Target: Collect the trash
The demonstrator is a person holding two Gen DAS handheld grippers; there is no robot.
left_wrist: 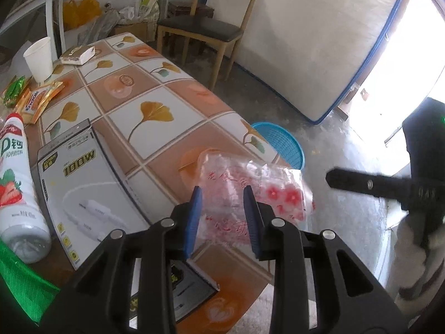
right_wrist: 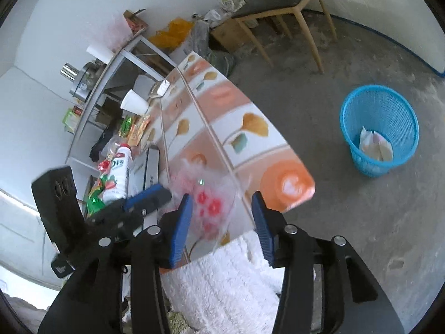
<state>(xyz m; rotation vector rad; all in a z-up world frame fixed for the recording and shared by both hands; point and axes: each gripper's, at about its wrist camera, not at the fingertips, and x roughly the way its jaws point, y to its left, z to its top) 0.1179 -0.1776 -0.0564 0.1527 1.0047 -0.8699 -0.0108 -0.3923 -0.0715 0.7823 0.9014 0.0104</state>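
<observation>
A clear plastic bag with red flower print [left_wrist: 250, 194] lies at the near right corner of the patterned table [left_wrist: 155, 94]. My left gripper [left_wrist: 224, 192] is open, its blue pads either side of the bag's near edge. In the right wrist view the same bag [right_wrist: 205, 203] lies between and just ahead of my right gripper [right_wrist: 222, 197], which is open above the table corner. The left gripper [right_wrist: 150, 194] shows there at the left. A blue mesh trash basket [right_wrist: 381, 128] stands on the floor right of the table with white paper in it.
On the table are a 100W charger box [left_wrist: 83, 189], a strawberry drink bottle [left_wrist: 16, 183], snack wrappers [left_wrist: 36, 100], a white paper cup [left_wrist: 39, 58] and a small carton [left_wrist: 78, 54]. A wooden chair [left_wrist: 205, 25] stands behind. A white towel [right_wrist: 222, 278] lies below the right gripper.
</observation>
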